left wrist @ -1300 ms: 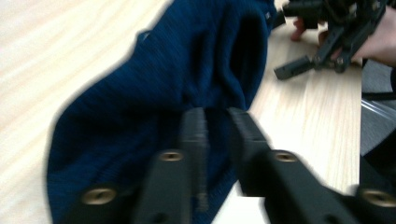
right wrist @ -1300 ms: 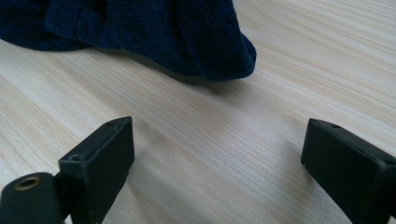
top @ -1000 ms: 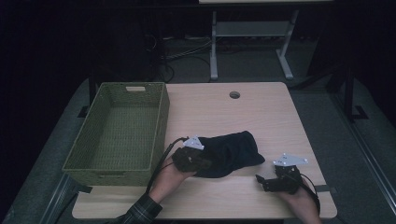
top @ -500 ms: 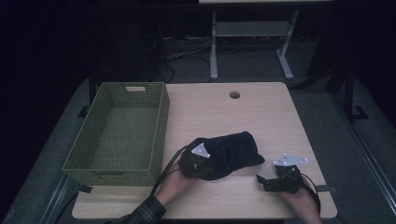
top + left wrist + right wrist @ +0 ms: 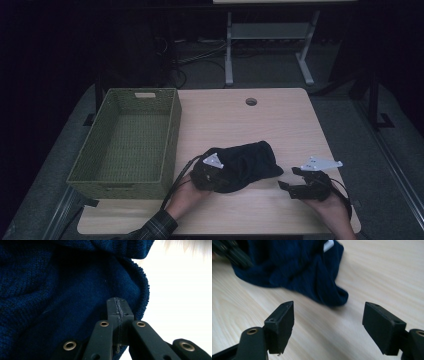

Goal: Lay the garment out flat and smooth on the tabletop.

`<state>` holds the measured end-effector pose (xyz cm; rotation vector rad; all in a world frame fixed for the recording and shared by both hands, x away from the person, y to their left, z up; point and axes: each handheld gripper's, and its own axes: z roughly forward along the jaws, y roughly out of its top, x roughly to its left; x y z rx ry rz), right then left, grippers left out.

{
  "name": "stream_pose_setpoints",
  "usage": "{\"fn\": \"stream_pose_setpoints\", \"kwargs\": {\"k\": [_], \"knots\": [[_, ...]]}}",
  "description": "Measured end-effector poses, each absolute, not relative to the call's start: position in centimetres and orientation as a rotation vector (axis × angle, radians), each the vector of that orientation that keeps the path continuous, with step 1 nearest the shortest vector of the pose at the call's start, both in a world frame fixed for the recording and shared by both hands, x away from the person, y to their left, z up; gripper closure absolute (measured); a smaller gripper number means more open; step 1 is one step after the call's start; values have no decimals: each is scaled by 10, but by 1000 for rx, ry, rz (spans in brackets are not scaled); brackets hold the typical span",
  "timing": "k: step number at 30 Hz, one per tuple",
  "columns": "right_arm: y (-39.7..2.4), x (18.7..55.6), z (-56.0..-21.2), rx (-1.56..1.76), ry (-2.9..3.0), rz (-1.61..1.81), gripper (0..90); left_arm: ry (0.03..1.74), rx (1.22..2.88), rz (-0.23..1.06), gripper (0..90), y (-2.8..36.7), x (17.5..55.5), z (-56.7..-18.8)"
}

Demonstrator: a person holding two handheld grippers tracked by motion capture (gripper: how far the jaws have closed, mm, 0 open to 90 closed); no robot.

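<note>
Your left gripper (image 5: 212, 172) is pinching the navy cloth (image 5: 247, 161). In the left gripper view its jaws are pressed flat together, with knit fabric (image 5: 62, 290) bunched all around the tips and the cloth's edge curling past them on the right. From the high view, that gripper sits at the cloth's left end, your left hand (image 5: 187, 197) behind it, plaid sleeve coming in from the bottom edge.

The cloth lies crumpled on the table (image 5: 240, 125), near the front edge, roughly in the middle between your two hands. It's just to the right of the green basket (image 5: 107, 140), close but not touching as far as I can tell. The right gripper view picks up a small white tag (image 5: 328, 245) at the top of the cloth.

Your right gripper (image 5: 292, 183) is off to the right of the cloth, apart from it, near the table's front right corner. Its jaws are spread and have just been closing a bit, with nothing between them. In the right gripper view you're looking across bare wood between the pads (image 5: 282, 322), with the cloth's (image 5: 307, 272) near fold lying just beyond them. The other gripper's dark body peeks in at the top left of that view.

The basket sits on the table's left side, its long side running away from you.
</note>
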<state>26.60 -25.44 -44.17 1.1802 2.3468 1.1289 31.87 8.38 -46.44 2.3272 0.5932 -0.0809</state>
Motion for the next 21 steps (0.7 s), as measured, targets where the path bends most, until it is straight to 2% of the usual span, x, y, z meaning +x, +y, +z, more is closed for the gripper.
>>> {"fn": "stream_pose_setpoints", "kwargs": {"k": [14,21], "knots": [[-242,278,-420,1065,2348,1241,312,603,2320,-96,899,85,320,-465],[-230,294,-423,1022,2386,1263,426,603,2318,-102,899,85,320,-465]]}}
